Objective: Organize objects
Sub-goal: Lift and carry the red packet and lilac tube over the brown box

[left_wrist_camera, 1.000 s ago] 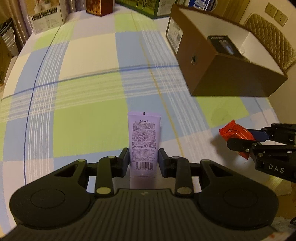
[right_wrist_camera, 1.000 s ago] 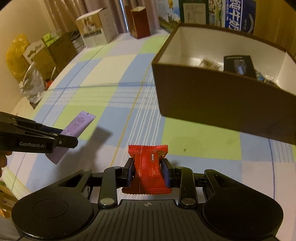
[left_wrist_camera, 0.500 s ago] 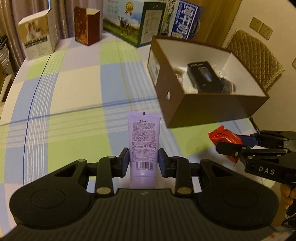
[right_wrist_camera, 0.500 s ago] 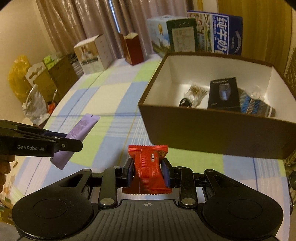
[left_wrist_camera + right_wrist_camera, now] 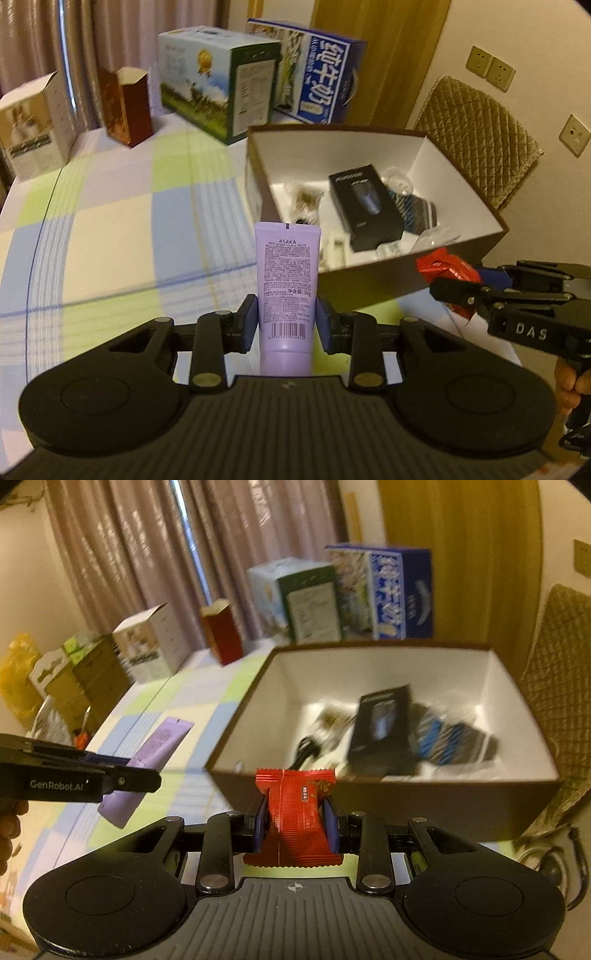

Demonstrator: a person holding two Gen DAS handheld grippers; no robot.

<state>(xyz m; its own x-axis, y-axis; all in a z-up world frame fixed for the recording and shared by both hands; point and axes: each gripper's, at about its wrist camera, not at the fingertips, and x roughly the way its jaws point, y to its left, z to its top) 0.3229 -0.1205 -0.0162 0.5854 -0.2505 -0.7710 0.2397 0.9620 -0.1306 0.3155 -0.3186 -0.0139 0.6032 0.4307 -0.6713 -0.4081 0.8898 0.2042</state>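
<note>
1. A purple tube point(image 5: 286, 280) is held clamped between the jaws of the left gripper point(image 5: 286, 325) at lower centre of the left wrist view, label side up, its crimped end raised toward the brown box point(image 5: 373, 284).

2. A red snack packet point(image 5: 295, 812) is pinched at its middle by the jaws of the right gripper point(image 5: 295, 830), seen at lower centre of the right wrist view, just in front of the box's near wall.

3. Both items are carried clear of the checked tablecloth point(image 5: 110, 229); neither has yet been brought over the box's opening, as far as can be judged.

4. Inside the white-lined box, at centre right of both views, a black carton point(image 5: 364, 206), a blue-striped packet point(image 5: 439, 738) and several small wrapped items, too blurred to name, are already seen lying on the bottom.

5. The visible stretch of tablecloth at left and centre is seen bare of loose items; only cartons point(image 5: 218, 77) are lined along the far edge, at upper centre.

6. The task is judged to be in a late stage: part of the load is in the box, and two pieces are left to be lowered in and released.

7. Whether further objects wait outside the frames cannot be told.
</note>
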